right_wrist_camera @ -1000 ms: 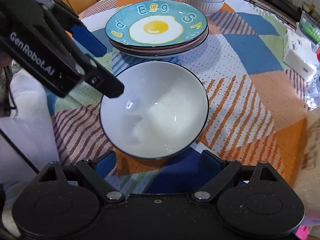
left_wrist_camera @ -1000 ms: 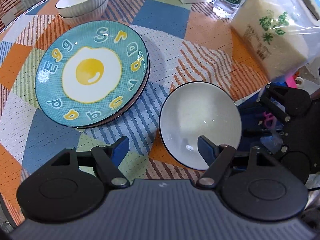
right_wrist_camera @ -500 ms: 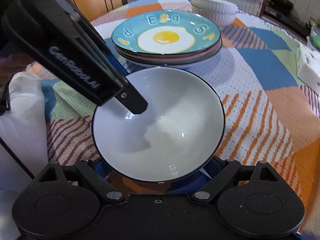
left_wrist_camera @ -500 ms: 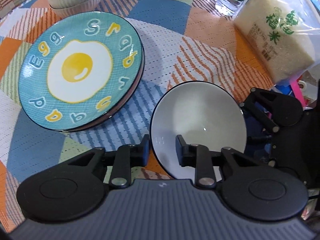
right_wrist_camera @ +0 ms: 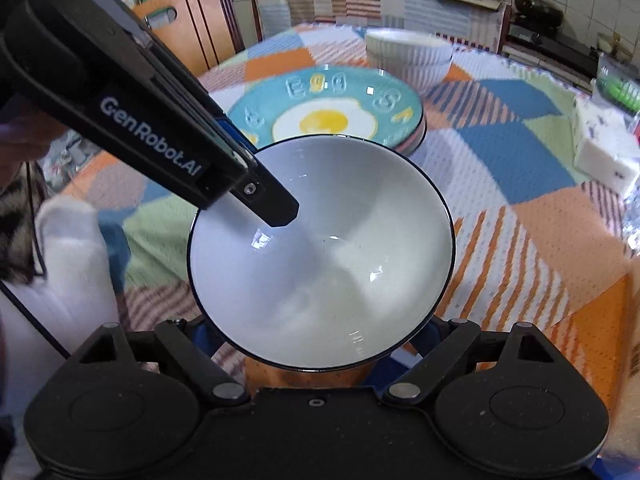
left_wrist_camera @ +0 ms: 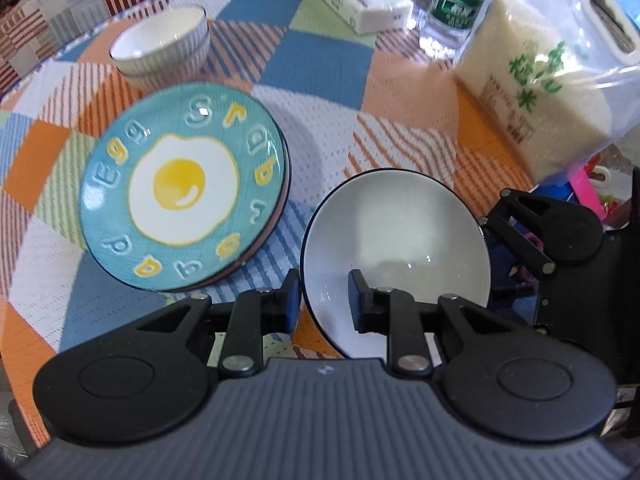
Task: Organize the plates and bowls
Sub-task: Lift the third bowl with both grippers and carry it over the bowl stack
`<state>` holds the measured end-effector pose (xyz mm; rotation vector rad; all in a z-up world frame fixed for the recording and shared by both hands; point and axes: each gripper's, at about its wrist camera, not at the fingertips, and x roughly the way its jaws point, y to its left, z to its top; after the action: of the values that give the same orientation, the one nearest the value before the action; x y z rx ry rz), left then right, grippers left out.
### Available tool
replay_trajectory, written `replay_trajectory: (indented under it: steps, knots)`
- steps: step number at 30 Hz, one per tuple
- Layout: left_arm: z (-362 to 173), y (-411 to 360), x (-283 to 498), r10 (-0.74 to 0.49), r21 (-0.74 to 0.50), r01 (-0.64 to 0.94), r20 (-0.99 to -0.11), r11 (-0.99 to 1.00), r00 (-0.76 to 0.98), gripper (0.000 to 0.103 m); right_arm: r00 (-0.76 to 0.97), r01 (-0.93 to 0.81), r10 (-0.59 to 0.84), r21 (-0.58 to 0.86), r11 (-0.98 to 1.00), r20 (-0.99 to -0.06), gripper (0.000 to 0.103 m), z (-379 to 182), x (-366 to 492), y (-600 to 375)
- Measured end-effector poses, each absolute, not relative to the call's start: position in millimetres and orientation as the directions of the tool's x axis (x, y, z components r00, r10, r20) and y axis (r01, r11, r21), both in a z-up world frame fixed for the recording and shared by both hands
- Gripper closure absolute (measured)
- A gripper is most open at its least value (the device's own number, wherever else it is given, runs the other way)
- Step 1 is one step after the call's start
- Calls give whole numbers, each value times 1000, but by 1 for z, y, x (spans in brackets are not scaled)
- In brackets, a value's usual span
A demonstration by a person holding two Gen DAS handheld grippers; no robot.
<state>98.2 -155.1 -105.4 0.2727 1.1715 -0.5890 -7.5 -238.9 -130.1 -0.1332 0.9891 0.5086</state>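
Two claws: left claw (left_wrist_camera: pixel 323 300) pinches white bowl (left_wrist_camera: pixel 394 240) rim; right claw (right_wrist_camera: pixel 320 332) spread wide under bowl, seen only from right wrist.

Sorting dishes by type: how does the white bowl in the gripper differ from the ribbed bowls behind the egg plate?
The white bowl is wide, smooth and dark-rimmed; the ribbed bowls are smaller with grooved sides. The white bowl is pinched at its rim by the left gripper; the ribbed bowls sit nested on the tablecloth. Both are white inside.
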Motion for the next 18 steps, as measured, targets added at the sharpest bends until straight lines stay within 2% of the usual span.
replay_trajectory:
  steps: [7, 18]
  knots:
    - [-64, -159, 95, -310, -55, 607, -894, 793, 323, 81, 479, -449, 368, 138, 883, -797, 10, -91, -7, -247]
    - [-16, -156, 109, -301, 9, 605, -862, 796, 409, 81, 550, -466, 370, 93, 880, -749, 10, -41, 12, -247]
